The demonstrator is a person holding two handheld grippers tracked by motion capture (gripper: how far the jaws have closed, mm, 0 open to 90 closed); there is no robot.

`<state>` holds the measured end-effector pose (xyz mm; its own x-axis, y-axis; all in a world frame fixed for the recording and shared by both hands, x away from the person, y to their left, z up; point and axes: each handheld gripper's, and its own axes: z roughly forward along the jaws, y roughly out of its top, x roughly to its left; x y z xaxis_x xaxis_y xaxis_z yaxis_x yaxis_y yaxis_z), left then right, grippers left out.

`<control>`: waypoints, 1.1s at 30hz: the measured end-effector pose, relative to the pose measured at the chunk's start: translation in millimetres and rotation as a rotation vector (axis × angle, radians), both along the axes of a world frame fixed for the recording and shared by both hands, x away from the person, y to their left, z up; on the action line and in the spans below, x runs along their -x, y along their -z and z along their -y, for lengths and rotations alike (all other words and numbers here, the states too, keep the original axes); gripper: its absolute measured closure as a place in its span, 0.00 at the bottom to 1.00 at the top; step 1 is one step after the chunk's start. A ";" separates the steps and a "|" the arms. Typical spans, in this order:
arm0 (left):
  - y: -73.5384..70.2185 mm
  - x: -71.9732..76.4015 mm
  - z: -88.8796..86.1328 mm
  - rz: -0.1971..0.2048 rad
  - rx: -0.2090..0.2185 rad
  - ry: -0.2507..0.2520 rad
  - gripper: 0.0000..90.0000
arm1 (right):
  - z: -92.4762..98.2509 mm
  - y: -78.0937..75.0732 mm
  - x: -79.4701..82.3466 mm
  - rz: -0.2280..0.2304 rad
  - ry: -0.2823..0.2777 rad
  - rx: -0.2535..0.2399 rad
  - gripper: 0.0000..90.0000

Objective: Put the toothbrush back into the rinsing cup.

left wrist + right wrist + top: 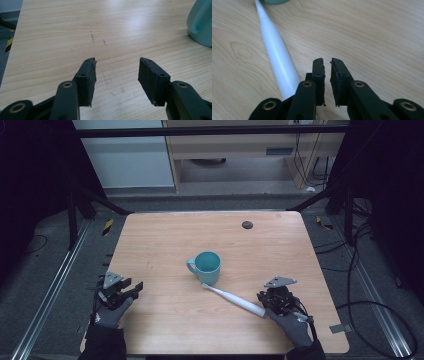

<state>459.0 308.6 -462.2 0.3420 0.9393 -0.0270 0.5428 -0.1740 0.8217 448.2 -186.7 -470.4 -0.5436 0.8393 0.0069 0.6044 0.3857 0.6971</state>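
From the left gripper (117,72) I am seeing the teal mug (201,23) far right of the jaws being cut off by the frame's right and top edges, so its rim and most of its body are lying out of sight. Ahead and left of the right gripper (327,65), the white toothbrush (275,53) is running under the left jaw's arm, which is hiding its butt end, while its head is slipping past the top edge beside a sliver of the mug.
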 end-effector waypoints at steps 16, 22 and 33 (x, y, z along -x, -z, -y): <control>1.1 -1.0 -0.5 -0.010 -0.009 0.000 0.53 | -0.4 -36.9 -8.4 0.003 -0.060 0.004 0.58; 0.9 -0.4 -1.0 -0.009 -0.013 0.002 0.52 | -5.5 -52.9 -8.4 0.008 -0.098 0.010 0.49; 0.7 0.1 -1.4 -0.010 -0.011 0.002 0.52 | -20.2 -64.4 -15.0 -0.037 -0.188 0.067 0.40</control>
